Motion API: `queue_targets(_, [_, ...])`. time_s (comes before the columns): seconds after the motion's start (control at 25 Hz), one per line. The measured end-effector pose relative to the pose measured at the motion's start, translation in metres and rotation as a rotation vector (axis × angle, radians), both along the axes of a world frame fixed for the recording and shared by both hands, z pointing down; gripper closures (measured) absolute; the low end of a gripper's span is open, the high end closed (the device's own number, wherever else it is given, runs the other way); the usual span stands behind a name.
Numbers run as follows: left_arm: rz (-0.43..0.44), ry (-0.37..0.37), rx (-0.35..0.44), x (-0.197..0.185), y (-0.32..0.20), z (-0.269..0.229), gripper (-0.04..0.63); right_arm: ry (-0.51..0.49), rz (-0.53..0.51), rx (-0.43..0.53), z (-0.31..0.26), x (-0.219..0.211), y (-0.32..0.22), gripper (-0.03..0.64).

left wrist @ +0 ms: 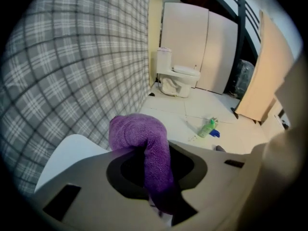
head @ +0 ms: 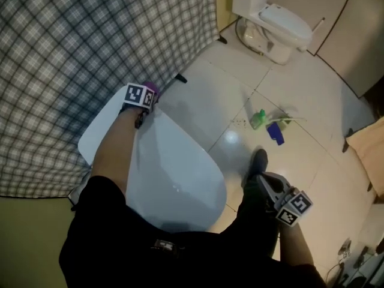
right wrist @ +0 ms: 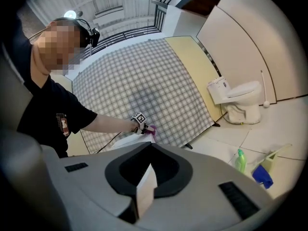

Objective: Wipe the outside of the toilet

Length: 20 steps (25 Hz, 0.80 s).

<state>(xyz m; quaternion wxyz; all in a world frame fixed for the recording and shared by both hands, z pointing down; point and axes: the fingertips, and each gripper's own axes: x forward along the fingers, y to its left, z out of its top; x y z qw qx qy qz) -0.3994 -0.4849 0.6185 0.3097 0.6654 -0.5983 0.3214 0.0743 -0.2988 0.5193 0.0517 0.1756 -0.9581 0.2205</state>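
Presently I read the left gripper's (head: 143, 101) jaws clamped on a purple cloth (left wrist: 144, 146), which bulges above them. That gripper sits at the rear of the near toilet (head: 180, 179), whose white lid is closed, beside a checked curtain (head: 72, 41). The right gripper's (right wrist: 144, 186) jaws are together with nothing between them, and it hangs low, apart from that toilet. A green bottle (head: 258, 119) lies on the floor tiles beyond.

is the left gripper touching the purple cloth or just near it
Touching. The left gripper view shows the left gripper shut on the purple cloth, which runs down between its jaws and bulges out above them.
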Motion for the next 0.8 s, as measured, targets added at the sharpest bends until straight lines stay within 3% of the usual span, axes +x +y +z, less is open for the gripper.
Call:
queue_targets(0.32, [-0.291,0.106,0.117,-0.145,-0.004,-0.024,0.503,0.055,-0.033,-0.032,0.022,-0.037,-0.014,0.607])
queue_targets(0.44, [-0.344,0.072,0.16,-0.168,0.019,-0.035,0.503,0.053,-0.041,-0.034,0.022,-0.045,-0.009,0.607])
queue_targets(0.6, [-0.319,0.087,0.264,-0.163,0.076,-0.057,0.502,0.018,-0.063,0.01,0.001,-0.07,0.005,0.607])
queue_targets(0.8, [-0.197,0.227,0.407,-0.097,0.218,-0.091,0.502,-0.008,-0.122,0.094,-0.027,-0.102,0.056,0.607])
